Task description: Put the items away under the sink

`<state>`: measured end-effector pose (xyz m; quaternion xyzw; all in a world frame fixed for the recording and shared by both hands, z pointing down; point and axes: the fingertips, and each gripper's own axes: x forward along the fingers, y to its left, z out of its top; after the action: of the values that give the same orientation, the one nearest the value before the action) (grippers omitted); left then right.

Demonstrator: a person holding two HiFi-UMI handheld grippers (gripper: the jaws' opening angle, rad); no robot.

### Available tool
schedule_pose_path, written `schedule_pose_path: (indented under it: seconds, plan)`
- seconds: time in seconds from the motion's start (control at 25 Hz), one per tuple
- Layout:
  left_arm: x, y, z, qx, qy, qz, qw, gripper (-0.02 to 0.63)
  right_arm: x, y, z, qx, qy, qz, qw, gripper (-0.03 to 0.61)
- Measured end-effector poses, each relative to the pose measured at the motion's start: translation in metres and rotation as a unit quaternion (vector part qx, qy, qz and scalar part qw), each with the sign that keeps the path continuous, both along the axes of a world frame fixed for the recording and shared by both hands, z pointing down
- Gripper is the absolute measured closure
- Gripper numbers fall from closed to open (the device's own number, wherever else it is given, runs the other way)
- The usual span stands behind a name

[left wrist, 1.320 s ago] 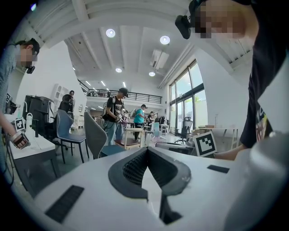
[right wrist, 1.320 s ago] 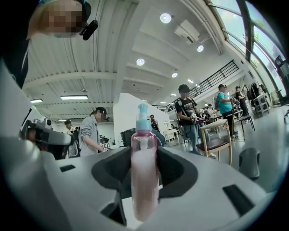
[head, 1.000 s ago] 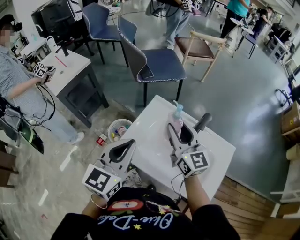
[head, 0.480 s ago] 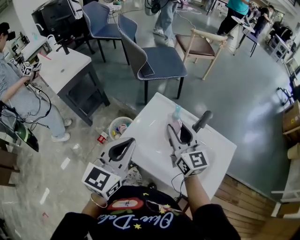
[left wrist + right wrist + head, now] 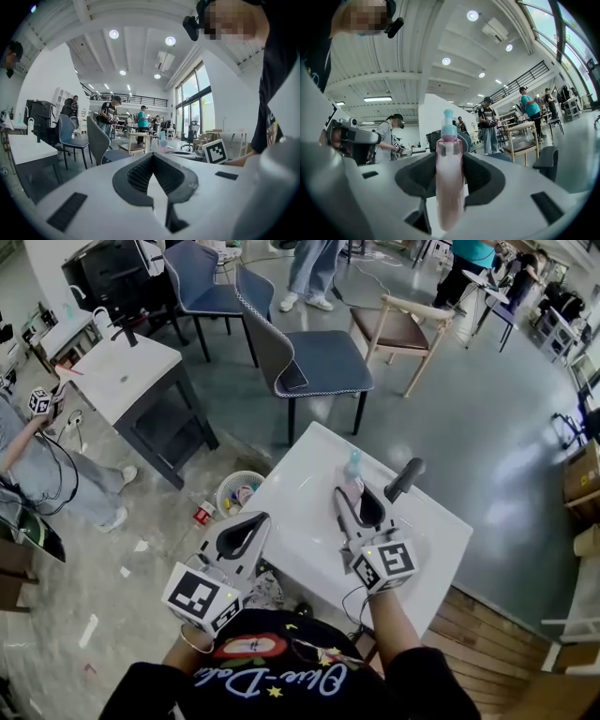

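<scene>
Tongs fill both of the person's hands, held low in front of a black printed shirt [image 5: 272, 673]. The left tongs [image 5: 257, 526] sit at the near left corner of the white tabletop [image 5: 298, 498], jaws pressed together at the tip with nothing between them.

Just to the right, the right tongs [image 5: 361, 493] reach out level over the tabletop and are clamped on a pink bottle [image 5: 353, 472] with a pale blue pump top. The bottle stands upright between the two jaws, its cap rising above them. It is over the middle of the tabletop, though I cannot tell whether its base rests on the surface. Near it on the right, a black fitting [image 5: 405, 481] sticks up at a slant from the tabletop.

On the floor past the tabletop's left edge is a small round basket [image 5: 237, 495] with odds and ends in it. Farther off stand a blue padded chair [image 5: 314, 367], a wooden chair [image 5: 398, 329] and a second white table [image 5: 122, 376] on a dark base. At the far left another person [image 5: 42, 470] holds a marker-cube device, and more people stand at the back of the room.
</scene>
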<state>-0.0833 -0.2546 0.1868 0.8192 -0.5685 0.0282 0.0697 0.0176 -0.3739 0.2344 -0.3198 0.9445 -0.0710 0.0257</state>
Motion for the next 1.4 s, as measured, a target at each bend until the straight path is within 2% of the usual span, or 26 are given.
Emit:
schedule_pose_path:
  seconds: [0.6,1.04,1.4]
  plan:
    - [0.021,0.026,-0.002,0.009,0.003,-0.005,0.9999,0.606,0.023,0.027,-0.012,0.012,-0.003,-0.007,1.0,0.393]
    - [0.039,0.05,0.0,0.009,0.002,-0.027,0.9996,0.606,0.045,0.05,-0.016,0.02,-0.006,-0.02,1.0,0.393]
    - [0.036,0.062,-0.005,0.01,-0.005,-0.028,0.9995,0.606,0.05,0.059,-0.023,0.025,-0.008,-0.014,1.0,0.393]
